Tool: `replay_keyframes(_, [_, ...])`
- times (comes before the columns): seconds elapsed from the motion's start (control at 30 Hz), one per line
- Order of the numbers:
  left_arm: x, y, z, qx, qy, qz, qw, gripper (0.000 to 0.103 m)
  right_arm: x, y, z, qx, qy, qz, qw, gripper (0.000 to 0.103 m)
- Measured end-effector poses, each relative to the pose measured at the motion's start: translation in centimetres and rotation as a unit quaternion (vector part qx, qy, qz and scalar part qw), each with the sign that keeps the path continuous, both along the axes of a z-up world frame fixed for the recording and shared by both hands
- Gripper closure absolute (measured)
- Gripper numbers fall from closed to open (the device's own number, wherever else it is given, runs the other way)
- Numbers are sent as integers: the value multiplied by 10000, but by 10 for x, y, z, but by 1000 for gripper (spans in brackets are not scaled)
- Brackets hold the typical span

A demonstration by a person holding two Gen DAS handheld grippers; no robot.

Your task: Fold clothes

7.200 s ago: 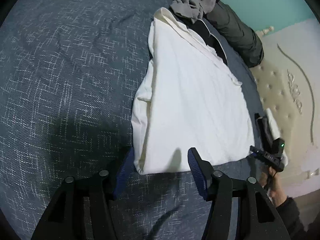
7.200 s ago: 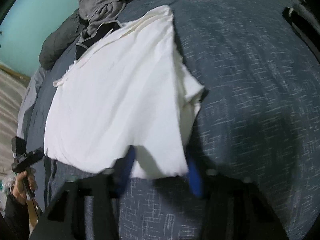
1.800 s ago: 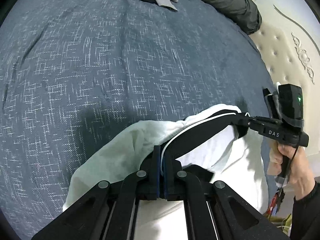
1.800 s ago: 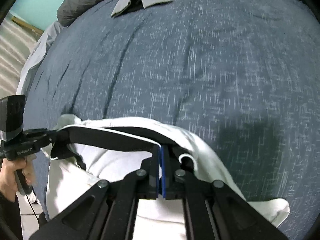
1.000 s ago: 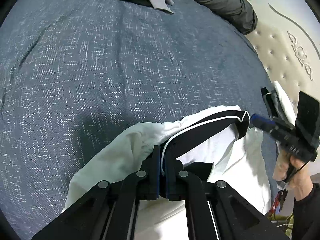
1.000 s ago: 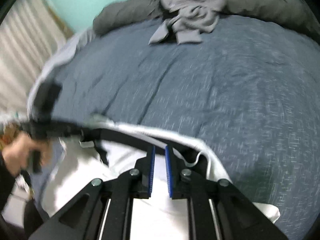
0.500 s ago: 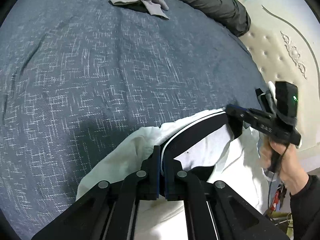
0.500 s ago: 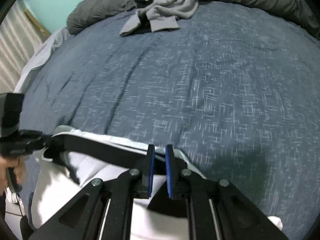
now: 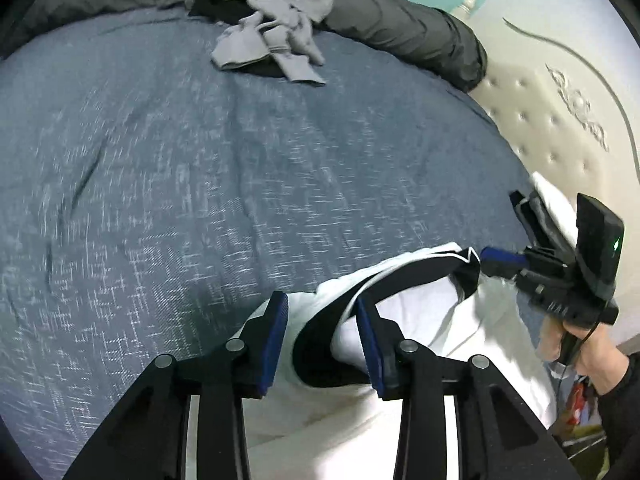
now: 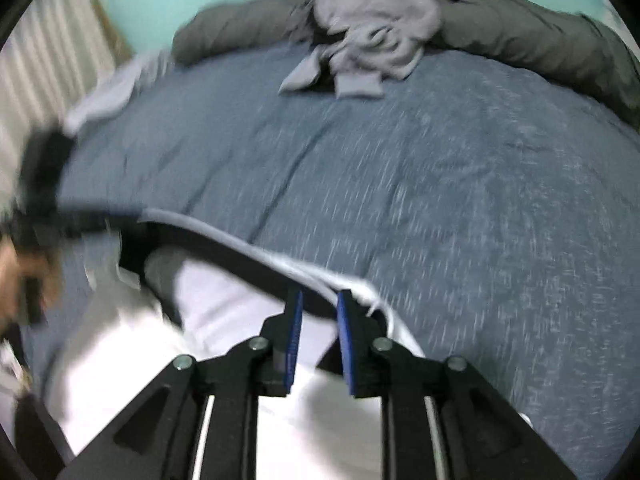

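Observation:
A white garment (image 9: pixel 420 312) with a black, white-piped band (image 9: pixel 412 276) lies folded on the near part of the blue bedcover (image 9: pixel 200 160). My left gripper (image 9: pixel 323 320) hangs just above it, jaws opening, with the loose black band lying between the blue pads. In the left wrist view, my right gripper (image 9: pixel 494 258) points at the band's other end, held by a hand (image 9: pixel 580 356). In the blurred right wrist view, the right gripper (image 10: pixel 319 320) is also opening, the black band (image 10: pixel 240 256) and white cloth (image 10: pixel 224 304) lying in the gap.
A heap of grey clothes (image 9: pixel 272 40) lies at the far side of the bed against a dark grey rolled duvet (image 9: pixel 400 28). A cream tufted headboard (image 9: pixel 560 100) stands to the right. Wide blue bedcover (image 10: pixel 440 200) stretches beyond the garment.
Both grippers were pinched on the black band; now their jaws stand apart and the band lies slack. The left gripper has lifted, and more of the far bed shows.

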State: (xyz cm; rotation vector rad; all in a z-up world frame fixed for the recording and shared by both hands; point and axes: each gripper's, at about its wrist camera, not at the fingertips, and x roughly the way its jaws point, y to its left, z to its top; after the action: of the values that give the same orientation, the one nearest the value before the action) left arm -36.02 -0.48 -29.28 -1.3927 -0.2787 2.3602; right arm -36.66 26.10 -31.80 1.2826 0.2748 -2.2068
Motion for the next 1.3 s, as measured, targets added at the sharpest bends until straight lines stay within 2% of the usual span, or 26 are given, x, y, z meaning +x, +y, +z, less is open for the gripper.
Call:
replay_keyframes(0.07, [1, 5, 6, -176, 170, 65, 9997, 65, 4, -4, -7, 177, -18, 80, 9998, 86])
replay_keyframes(0.17, [-1, 8, 13, -37, 242, 63, 9997, 64, 3, -6, -18, 290, -55, 31, 9996, 86])
replay_keyframes(0.3, [-3, 18, 3, -378, 136, -212, 9990, 64, -12, -7, -26, 271, -69, -158, 9995, 86])
replay_keyframes(0.43, [-10, 13, -22, -89, -159, -144, 9997, 65, -26, -7, -27, 189, -96, -249, 9995, 86])
replay_keyframes(0.5, [-9, 10, -30, -33, -208, -186, 9996, 74, -33, -7, -29, 176, -115, -294, 9993, 86])
replay_keyframes(0.53, [-8, 9, -33, -7, -229, -211, 9995, 91, -36, -7, -30, 151, -118, -317, 9993, 86])
replay_keyframes(0.57, [-8, 8, -37, 18, -250, -235, 9994, 96, -38, -7, -31, 124, -121, -339, 9993, 86])
replay_keyframes(0.67, [-3, 8, -40, 14, -244, -266, 9993, 98, -40, -3, -20, -12, 150, -509, 9986, 86])
replay_keyframes(0.77, [-4, 0, -42, 341, -284, -127, 9989, 98, -29, 4, -2, -229, 482, -579, 9969, 86])
replay_keyframes(0.87, [-6, -5, -43, 478, -299, -61, 9984, 98, -5, 5, 8, -228, 759, -227, 9966, 86])
replay_keyframes(1.0, [-7, -4, -44, 506, -319, -48, 9982, 98, 11, -6, -7, 307, 701, 278, 9967, 86])
replay_keyframes(1.3, [-12, -9, -49, 669, -451, 37, 9967, 98, -4, -22, -30, 643, 628, -258, 9956, 84])
